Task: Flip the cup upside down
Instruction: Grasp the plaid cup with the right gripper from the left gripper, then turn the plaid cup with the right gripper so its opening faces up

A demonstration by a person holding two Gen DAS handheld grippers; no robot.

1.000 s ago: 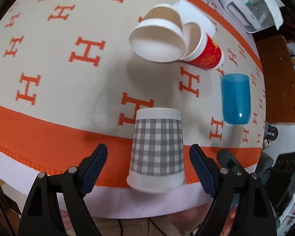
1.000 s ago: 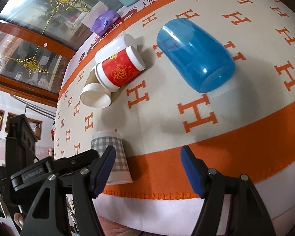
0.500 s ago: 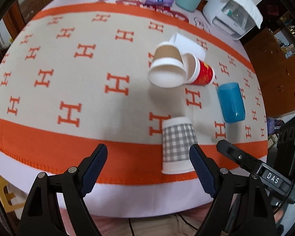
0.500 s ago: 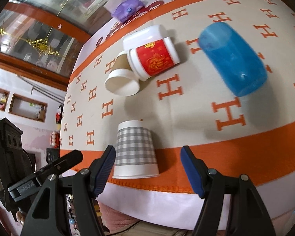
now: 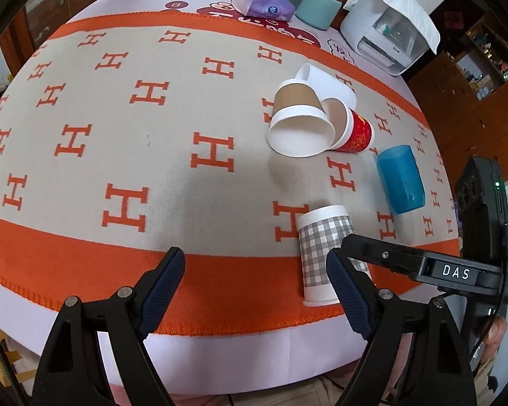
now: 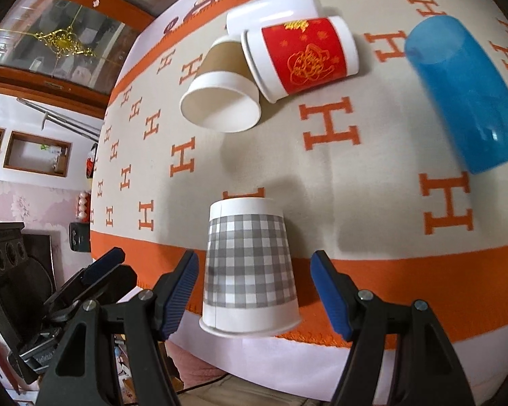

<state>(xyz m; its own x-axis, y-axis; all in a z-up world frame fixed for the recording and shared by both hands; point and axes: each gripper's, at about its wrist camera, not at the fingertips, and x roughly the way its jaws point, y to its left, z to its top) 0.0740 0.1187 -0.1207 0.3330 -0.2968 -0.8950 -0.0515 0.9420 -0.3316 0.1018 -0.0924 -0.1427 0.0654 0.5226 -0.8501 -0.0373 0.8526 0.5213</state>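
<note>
A grey-checked paper cup [image 6: 249, 267] stands upside down, rim down, on the orange border of the cloth near the table's front edge; it also shows in the left wrist view [image 5: 325, 253]. My right gripper [image 6: 254, 292] is open, its fingers on either side of the cup and apart from it. My left gripper [image 5: 255, 287] is open and empty, to the left of the cup. The right gripper's body [image 5: 423, 267] shows at the right of the left wrist view.
A brown paper cup [image 6: 220, 91], a red paper cup [image 6: 301, 54] and a white cup [image 6: 271, 8] lie on their sides together mid-table. A blue plastic cup [image 6: 467, 98] lies on its side to the right. A tissue pack [image 5: 264, 3], teal cup [image 5: 318, 10] and white appliance [image 5: 389, 34] stand at the back.
My left gripper has pulled back and to the left, away from the checked cup. My right gripper has moved in until its open fingers flank the cup.
</note>
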